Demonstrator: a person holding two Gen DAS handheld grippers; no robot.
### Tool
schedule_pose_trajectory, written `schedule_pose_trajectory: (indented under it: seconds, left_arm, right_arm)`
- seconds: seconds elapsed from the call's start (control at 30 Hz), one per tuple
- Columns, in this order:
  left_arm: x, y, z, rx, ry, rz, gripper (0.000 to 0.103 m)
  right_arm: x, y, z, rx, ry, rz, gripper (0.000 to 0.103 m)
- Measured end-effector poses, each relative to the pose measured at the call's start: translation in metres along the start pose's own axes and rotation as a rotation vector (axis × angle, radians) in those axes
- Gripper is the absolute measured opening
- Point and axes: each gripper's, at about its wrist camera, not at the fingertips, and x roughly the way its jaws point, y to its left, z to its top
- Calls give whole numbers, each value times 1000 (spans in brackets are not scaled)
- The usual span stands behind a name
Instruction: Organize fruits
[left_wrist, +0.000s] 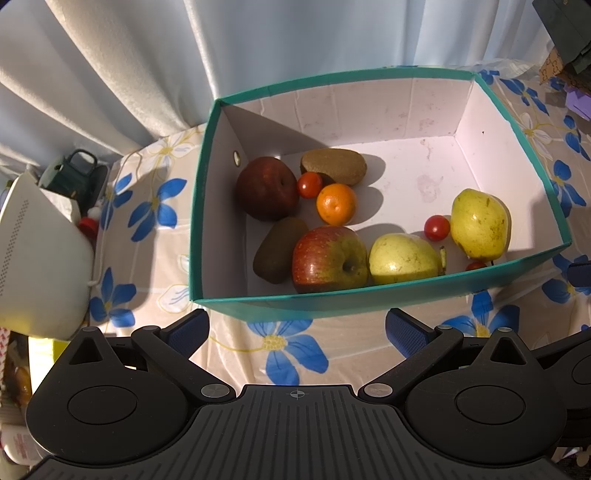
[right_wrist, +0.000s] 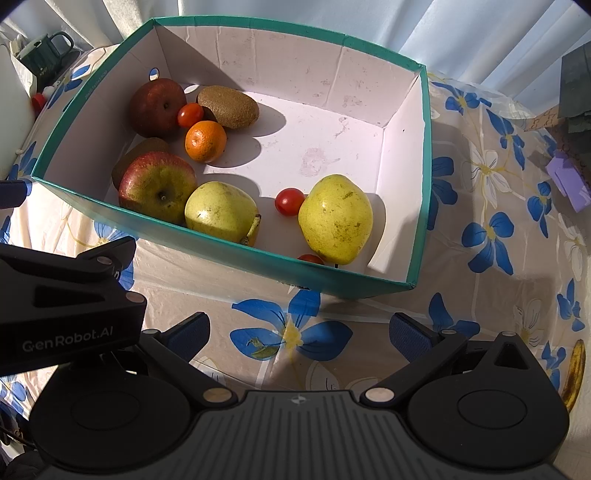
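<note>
Behind the box wall (right_wrist: 207, 240), a cherry tomato (right_wrist: 310, 259) half-hides.

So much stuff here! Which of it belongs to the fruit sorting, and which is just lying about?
Belongs to the job:
teal box
dark red apple
red-green apple
two pears
two kiwis
orange
cherry tomatoes
banana, outside the box
both open claws

Just lying about:
green mug
white appliance
purple item

1. The left gripper (left_wrist: 297, 330) is matte black, with 2 blue textured fingertip pads (left_wrist: 405, 331) and silver rivets.
2. The right gripper (right_wrist: 299, 332) matches it; "GenRobot.AI" lettering appears at the frame's left.
</note>
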Motion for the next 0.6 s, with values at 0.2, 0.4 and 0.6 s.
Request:
schedule_pose_trajectory:
  seconds: [0.2,0.4,0.6]
  left_arm:
    - [0,0,0,0,-1,-1,103]
    - [-1,0,-1,3,-4,-2,103]
    - [-3,-4,-2,30,-42,26,103]
  right_arm:
    - [-1,-1,-2,-2,-1,0,103]
    - [-1,0,-2,0,0,0,103]
    - [-1,0,-3,-1,-1,0,103]
